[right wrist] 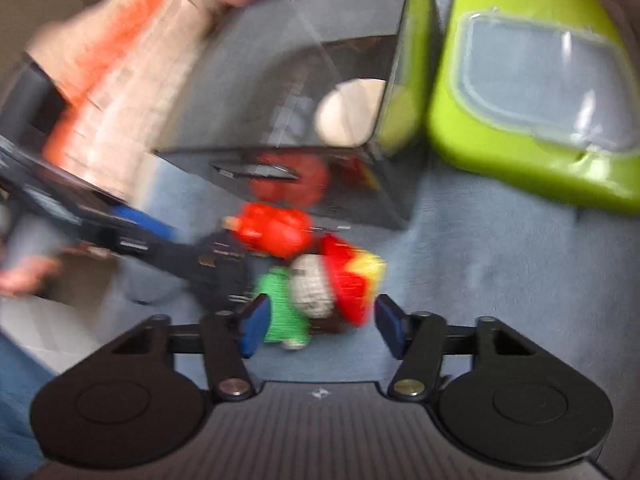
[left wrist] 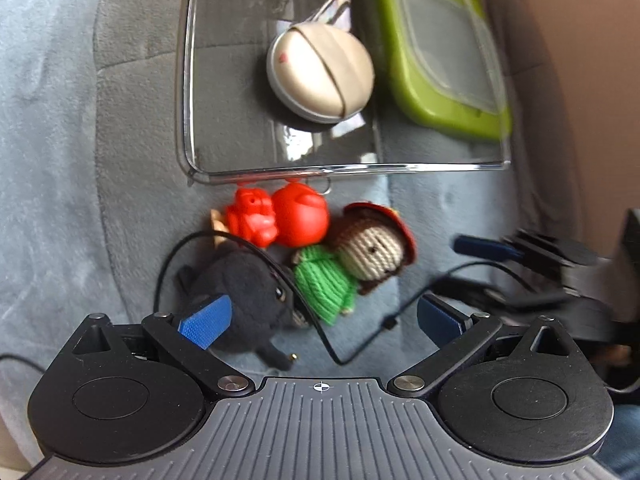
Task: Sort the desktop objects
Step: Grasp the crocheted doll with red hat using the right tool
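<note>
Now we had both grippers angled down over the toy pile, the left gripper spread wide astride the black plush, the right gripper half-open around the knitted doll, pads not yet pressing, likely lining up a grab; the toys lay just before the clear bin, probably their destination
</note>
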